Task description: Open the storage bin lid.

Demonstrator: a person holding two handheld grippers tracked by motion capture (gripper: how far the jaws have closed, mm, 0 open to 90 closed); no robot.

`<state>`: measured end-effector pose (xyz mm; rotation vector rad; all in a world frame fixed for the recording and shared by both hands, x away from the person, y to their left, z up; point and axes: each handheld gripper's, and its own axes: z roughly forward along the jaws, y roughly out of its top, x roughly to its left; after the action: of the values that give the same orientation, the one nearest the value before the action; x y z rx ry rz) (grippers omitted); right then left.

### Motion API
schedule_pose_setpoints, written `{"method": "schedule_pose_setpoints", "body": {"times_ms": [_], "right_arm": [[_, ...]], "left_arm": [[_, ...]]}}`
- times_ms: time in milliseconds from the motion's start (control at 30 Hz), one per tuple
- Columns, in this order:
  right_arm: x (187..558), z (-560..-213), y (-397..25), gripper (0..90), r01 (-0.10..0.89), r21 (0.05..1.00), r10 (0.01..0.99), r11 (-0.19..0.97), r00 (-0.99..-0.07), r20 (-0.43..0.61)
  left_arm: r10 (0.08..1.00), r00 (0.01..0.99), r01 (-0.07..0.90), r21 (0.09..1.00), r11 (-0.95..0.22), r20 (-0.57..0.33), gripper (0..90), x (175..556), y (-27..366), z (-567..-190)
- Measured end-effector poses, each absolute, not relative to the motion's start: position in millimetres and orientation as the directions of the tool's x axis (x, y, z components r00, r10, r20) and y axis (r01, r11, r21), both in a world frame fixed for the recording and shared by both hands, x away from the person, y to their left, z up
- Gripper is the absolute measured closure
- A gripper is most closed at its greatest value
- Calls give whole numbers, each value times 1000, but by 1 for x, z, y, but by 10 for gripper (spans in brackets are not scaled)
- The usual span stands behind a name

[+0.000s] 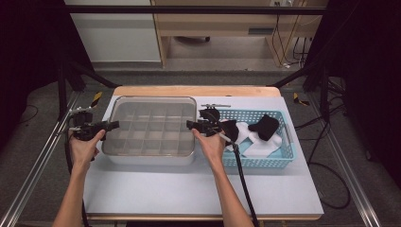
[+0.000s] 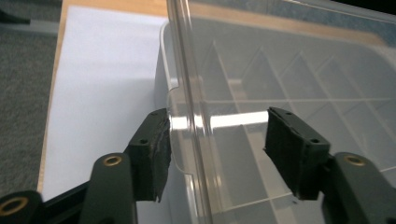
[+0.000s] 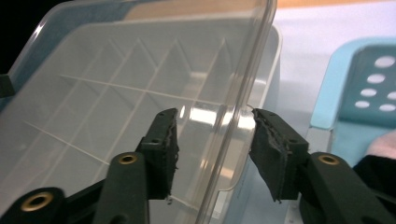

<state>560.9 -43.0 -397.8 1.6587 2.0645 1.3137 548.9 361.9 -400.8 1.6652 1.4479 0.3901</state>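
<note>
A clear plastic box (image 1: 151, 159) with several divided compartments stands mid-table under a clear lid (image 1: 149, 111). My left gripper (image 1: 113, 125) is at the lid's left edge and my right gripper (image 1: 190, 124) at its right edge. In the left gripper view the left gripper (image 2: 217, 140) is open, its jaws on either side of the lid's rim and small tab (image 2: 180, 135), not clamped. The right gripper (image 3: 212, 140) is open too, and the lid's rim (image 3: 243, 93) passes between its jaws. The lid looks slightly tilted above the box wall (image 3: 275, 60).
A light blue perforated basket (image 1: 279, 161) stands right of the box, holding black and white cloth pieces (image 1: 265, 126); its wall (image 3: 345, 84) is close to my right gripper. White table surface (image 1: 156, 189) lies in front. Metal rails run along both table sides.
</note>
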Motion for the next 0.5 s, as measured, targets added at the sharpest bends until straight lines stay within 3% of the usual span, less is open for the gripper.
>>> {"method": "schedule_pose_setpoints", "body": {"times_ms": [500], "right_arm": [[543, -377, -56, 654, 621, 782, 824, -46, -419, 382]], "left_arm": [[909, 290, 570, 817, 89, -301, 546, 530, 370, -379]]}}
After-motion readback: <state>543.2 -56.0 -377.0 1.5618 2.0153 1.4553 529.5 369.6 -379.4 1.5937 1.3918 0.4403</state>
